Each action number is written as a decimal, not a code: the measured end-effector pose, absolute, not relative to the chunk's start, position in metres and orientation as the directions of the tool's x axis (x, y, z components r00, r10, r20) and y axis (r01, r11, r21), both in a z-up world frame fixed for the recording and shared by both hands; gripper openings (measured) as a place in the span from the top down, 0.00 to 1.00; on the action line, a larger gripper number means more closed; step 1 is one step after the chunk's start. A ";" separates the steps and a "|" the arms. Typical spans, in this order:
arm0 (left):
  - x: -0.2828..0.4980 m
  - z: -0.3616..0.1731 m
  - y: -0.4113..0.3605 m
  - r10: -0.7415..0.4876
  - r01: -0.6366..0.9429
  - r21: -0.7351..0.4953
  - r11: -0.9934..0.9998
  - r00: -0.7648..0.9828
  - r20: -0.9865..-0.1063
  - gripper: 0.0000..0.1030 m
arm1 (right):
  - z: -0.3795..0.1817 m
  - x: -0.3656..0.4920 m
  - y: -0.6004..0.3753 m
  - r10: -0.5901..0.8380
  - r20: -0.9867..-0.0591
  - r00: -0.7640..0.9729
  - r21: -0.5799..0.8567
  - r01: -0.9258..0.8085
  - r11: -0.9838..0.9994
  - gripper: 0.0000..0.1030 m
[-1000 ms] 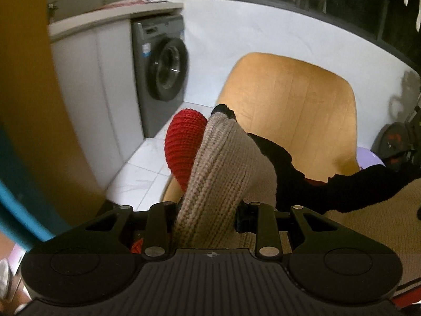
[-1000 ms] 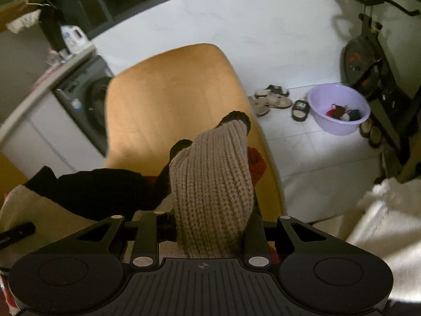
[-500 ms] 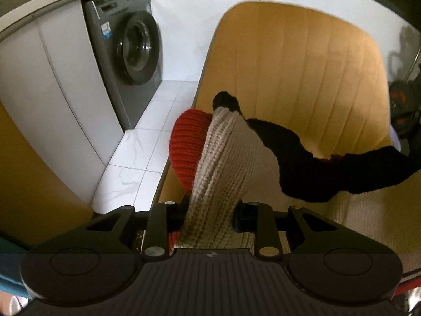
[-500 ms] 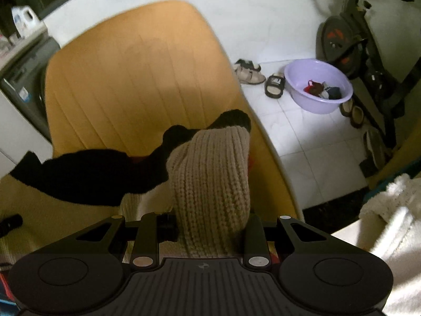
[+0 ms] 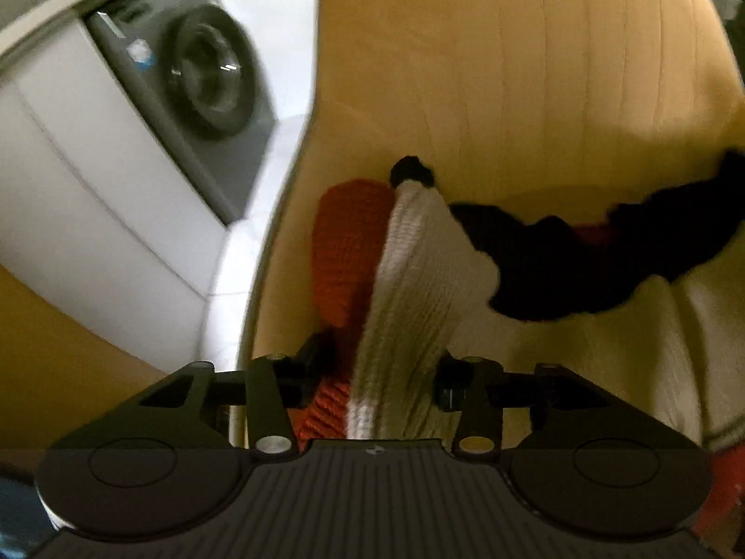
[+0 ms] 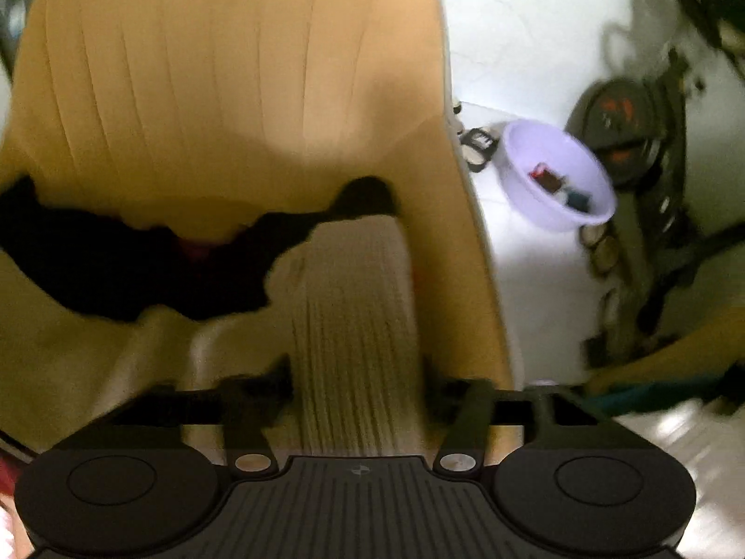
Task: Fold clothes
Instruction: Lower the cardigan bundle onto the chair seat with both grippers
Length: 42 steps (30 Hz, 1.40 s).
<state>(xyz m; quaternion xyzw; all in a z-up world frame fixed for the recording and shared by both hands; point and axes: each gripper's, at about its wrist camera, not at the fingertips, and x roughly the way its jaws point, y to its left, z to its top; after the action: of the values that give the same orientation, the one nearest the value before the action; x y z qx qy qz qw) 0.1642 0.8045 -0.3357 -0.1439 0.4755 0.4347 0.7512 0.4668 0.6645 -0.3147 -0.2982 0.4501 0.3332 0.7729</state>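
Observation:
A knitted sweater [image 5: 419, 289], beige with black trim and a red part, hangs between my two grippers over a tan chair [image 5: 535, 70]. My left gripper [image 5: 377, 372] is shut on a bunched beige fold of the sweater, with red knit beside it on the left. In the right wrist view my right gripper [image 6: 356, 386] is shut on another beige fold of the sweater [image 6: 354, 298]. The black collar band [image 6: 139, 256] sags between the two grips, close above the chair [image 6: 233, 70] seat. The fingertips of both grippers are hidden by cloth.
A grey washing machine [image 5: 200, 88] stands under a white counter to the left of the chair. On the white tiled floor to the right sit a purple basin [image 6: 554, 177] with small items, slippers [image 6: 477, 144] and an exercise bike [image 6: 628, 139].
Both grippers have moved forward and down with the sweater, so the chair fills more of each view. The sweater's collar edge has dropped closer to the chair seat. Both grips stay shut.

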 end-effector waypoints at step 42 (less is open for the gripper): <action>0.137 -0.313 0.740 0.259 -0.615 -0.062 0.786 0.418 -0.871 0.20 | -0.377 0.400 0.718 0.213 -0.951 0.226 -0.022 -0.734 0.679 0.27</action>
<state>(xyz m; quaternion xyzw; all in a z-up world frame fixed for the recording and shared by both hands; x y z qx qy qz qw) 0.1373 0.7396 -0.3131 -0.1902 0.4689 0.2663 0.8204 0.4001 0.7177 -0.3771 -0.2437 0.5346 0.3183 0.7440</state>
